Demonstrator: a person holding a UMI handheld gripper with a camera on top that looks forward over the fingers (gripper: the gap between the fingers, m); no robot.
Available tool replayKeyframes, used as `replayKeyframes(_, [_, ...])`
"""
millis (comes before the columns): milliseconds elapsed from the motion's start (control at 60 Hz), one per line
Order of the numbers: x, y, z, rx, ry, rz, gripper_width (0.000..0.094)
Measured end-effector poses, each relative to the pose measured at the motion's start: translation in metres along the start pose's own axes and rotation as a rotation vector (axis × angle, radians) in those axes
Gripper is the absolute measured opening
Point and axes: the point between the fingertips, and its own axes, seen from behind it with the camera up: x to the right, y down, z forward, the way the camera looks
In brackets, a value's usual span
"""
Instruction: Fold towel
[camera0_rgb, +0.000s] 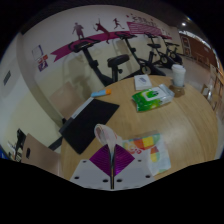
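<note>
The tool (112, 165), pads together and empty, hovers above the table (190, 125). Approach step: next, open and descend beyond the tool toward the towel (108, 135).

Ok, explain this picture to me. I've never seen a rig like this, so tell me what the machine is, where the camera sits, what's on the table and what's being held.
There is no robot here. A person carries a hand-held gripper, and the camera rides on it, looking forward along its jaws. The white wedges with magenta pads at the bottom are those jaws.

Ahead is a round wooden table. Just beyond the jaws lies a small white crumpled thing, with a colourful cloth beside it, possibly the towel to fold. Further off are a flat black mat, a green-and-white packet and a white cup. Exercise bikes stand behind the table.

I cannot make out anything clearly held.
</note>
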Motion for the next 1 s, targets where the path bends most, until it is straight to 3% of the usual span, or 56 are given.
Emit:
replayKeyframes(317, [0.151, 0.015, 0.009, -0.002, 0.211, 0.047, 0.0031])
replayKeyframes(483, [0.18, 0.025, 0.017, -0.012, 0.27, -0.011, 0.007])
replayKeyframes(517, [0.185, 0.022, 0.013, -0.012, 0.266, -0.021, 0.0146])
replayKeyframes(617, [0.196, 0.011, -0.001, 0.018, 0.344, -0.116, 0.0916])
replayKeyframes(633, [0.2, 0.007, -0.007, 0.027, 0.356, -0.137, 0.0828])
replayKeyframes(667, [0.204, -0.001, -0.02, 0.047, 0.374, -0.169, 0.079])
replayKeyframes(717, [0.195, -0.01, -0.039, 0.067, 0.365, -0.199, 0.0881])
replayKeyframes(783, [0.182, -0.017, -0.069, 0.083, 0.336, -0.204, 0.0839])
replayKeyframes(1000, [0.135, -0.008, -0.184, 0.03, 0.272, -0.18, 0.0859])
